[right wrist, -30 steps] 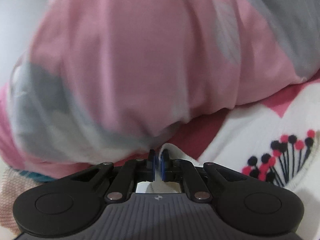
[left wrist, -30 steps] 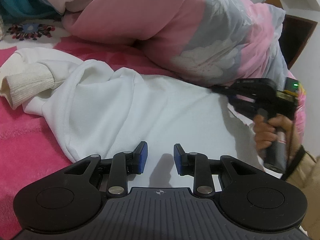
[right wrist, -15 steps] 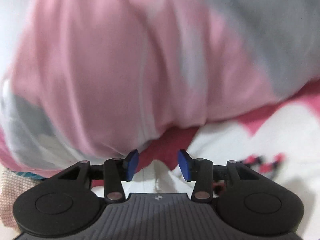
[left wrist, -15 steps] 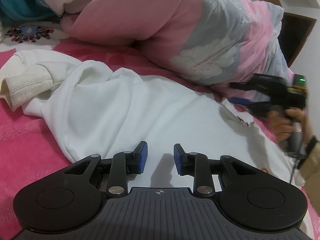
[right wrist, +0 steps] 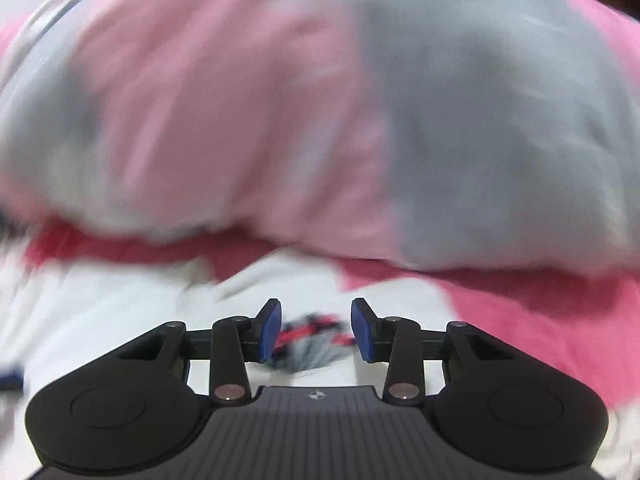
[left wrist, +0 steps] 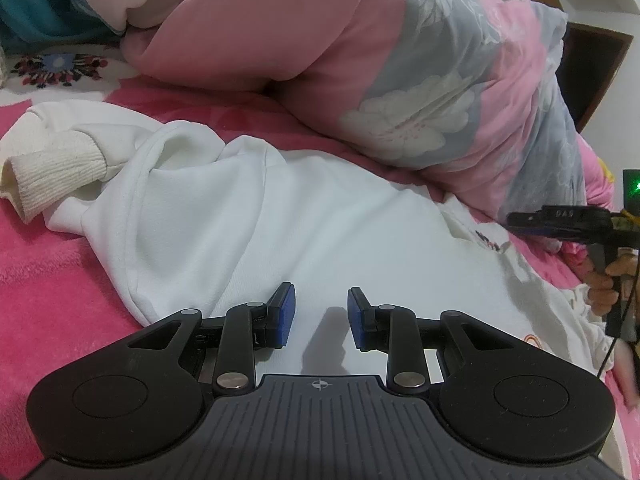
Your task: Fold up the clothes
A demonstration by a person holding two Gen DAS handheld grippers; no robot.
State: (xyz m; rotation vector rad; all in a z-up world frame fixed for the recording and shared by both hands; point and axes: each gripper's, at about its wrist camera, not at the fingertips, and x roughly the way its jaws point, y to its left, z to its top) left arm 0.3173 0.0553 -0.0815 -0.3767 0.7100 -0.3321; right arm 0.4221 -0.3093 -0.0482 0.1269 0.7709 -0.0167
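A white sweatshirt point(left wrist: 280, 220) lies spread on the pink blanket point(left wrist: 40, 272), its ribbed cuff point(left wrist: 52, 168) bunched at the left. My left gripper point(left wrist: 321, 316) hovers low over the sweatshirt's body, open, with nothing between its blue pads. At the right edge of the left wrist view, my right gripper point(left wrist: 514, 222) is held by a hand point(left wrist: 604, 280) above the garment's right side. In its own blurred view the right gripper point(right wrist: 316, 330) has its jaws apart and closing, with nothing pressed between them. Below them lies white cloth point(right wrist: 100, 300) with a dark and red print point(right wrist: 316, 350).
A bulky pink and grey flowered quilt point(left wrist: 360, 60) is heaped along the far side, close behind the sweatshirt, and fills the right wrist view point(right wrist: 320, 100). Teal cloth point(left wrist: 32, 8) lies at the far left. Dark wooden furniture point(left wrist: 592, 68) stands at the far right.
My right gripper opened and let go of the white fabric edge, then drew back to the right and rose while rolling. The left gripper stayed still.
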